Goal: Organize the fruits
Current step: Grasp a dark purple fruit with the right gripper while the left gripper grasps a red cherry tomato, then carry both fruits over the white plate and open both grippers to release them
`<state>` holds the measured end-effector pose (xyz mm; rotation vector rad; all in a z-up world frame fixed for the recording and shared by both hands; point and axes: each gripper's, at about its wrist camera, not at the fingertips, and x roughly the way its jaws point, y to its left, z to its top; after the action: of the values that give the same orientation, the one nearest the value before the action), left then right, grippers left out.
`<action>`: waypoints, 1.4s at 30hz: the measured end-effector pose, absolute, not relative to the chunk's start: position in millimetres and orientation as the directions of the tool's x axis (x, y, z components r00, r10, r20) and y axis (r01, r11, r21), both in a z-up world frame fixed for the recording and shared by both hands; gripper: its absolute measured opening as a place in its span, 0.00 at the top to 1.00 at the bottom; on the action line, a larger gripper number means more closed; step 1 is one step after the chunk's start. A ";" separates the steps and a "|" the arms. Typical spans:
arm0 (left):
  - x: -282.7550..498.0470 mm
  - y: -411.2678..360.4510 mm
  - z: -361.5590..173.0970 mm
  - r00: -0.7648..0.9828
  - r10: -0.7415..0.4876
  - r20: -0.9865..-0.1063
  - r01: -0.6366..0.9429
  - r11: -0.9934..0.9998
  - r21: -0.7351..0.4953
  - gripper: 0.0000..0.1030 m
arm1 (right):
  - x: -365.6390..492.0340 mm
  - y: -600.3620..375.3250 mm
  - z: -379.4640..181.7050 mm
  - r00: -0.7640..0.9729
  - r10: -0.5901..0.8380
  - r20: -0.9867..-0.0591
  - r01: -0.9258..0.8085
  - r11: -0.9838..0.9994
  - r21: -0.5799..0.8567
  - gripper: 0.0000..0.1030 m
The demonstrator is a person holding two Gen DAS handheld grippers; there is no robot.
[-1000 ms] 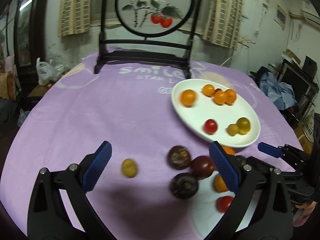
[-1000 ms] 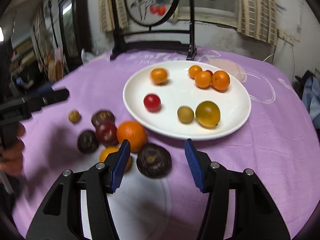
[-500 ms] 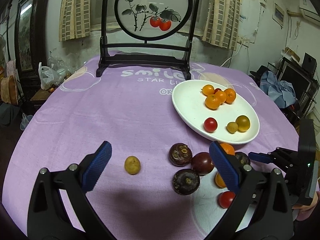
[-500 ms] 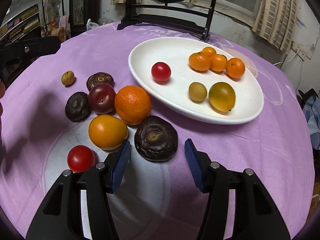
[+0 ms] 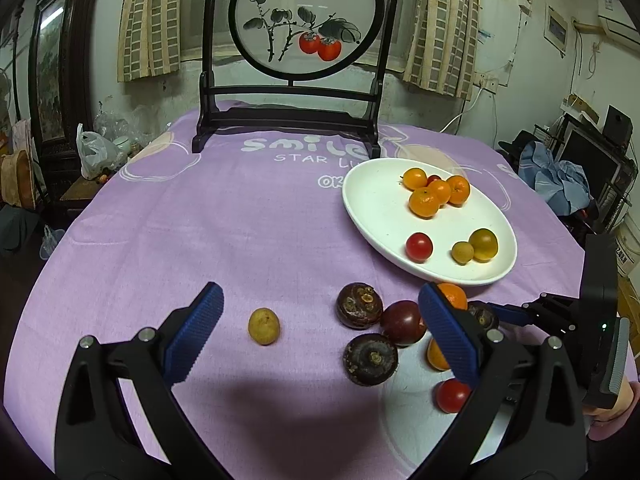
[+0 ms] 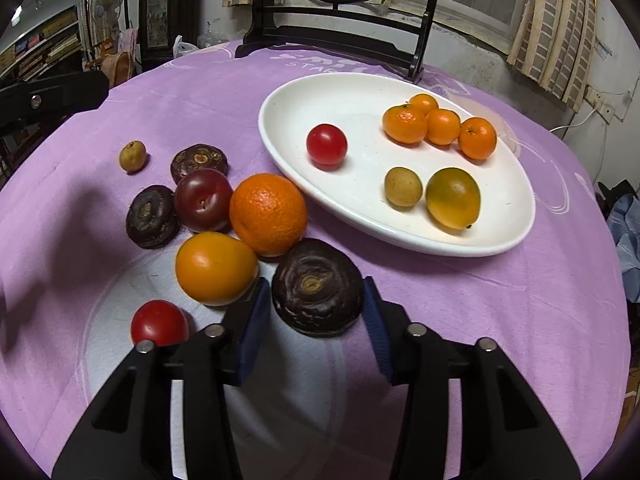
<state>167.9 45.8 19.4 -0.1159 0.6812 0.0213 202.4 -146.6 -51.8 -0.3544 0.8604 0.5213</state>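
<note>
My right gripper (image 6: 316, 286) has its jaws closing around a dark brown round fruit (image 6: 318, 280) on the purple cloth, and both blue pads touch its sides. Just left of it lie a yellow-orange fruit (image 6: 216, 268), a big orange (image 6: 268, 214), a dark plum (image 6: 203, 199), a red tomato (image 6: 159, 323) and two more dark brown fruits. The white plate (image 6: 360, 92) holds several small oranges, a red tomato, a green-yellow fruit and a small tan one. My left gripper (image 5: 318, 300) hangs open above the cloth, with a small tan fruit (image 5: 264, 326) lying under the gap.
A black stand with a round painted screen (image 5: 306, 28) rises at the back of the table. The cloth (image 5: 220, 220) is bare to the left of the plate. A plastic bag (image 5: 94, 152) and furniture stand beyond the left edge, and clothes and shelves at the right.
My right gripper has sunk towards the dark brown fruit and narrowed its jaws onto it. A small orange rolled across the plate to join the others. The left gripper has kept still.
</note>
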 end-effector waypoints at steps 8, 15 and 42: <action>161.2 29.2 11.4 0.717 -0.179 -0.673 0.113 0.984 -0.142 0.03 | 204.9 -175.3 -28.7 0.526 0.378 -0.761 -0.507 0.859 0.077 0.57; 147.8 -33.2 -15.7 0.575 -0.313 -0.756 0.376 0.922 -0.096 0.20 | 210.7 -187.6 -29.6 0.531 0.359 -0.767 -0.451 0.887 0.103 0.57; 153.5 -59.3 -49.6 0.509 -0.232 -0.829 0.396 0.918 -0.015 0.65 | 204.9 -181.9 -27.7 0.532 0.359 -0.767 -0.469 0.879 0.086 0.57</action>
<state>153.5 -59.3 -49.6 0.1854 0.9663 -0.3808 204.9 -181.9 -27.7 -0.1361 0.8807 0.4955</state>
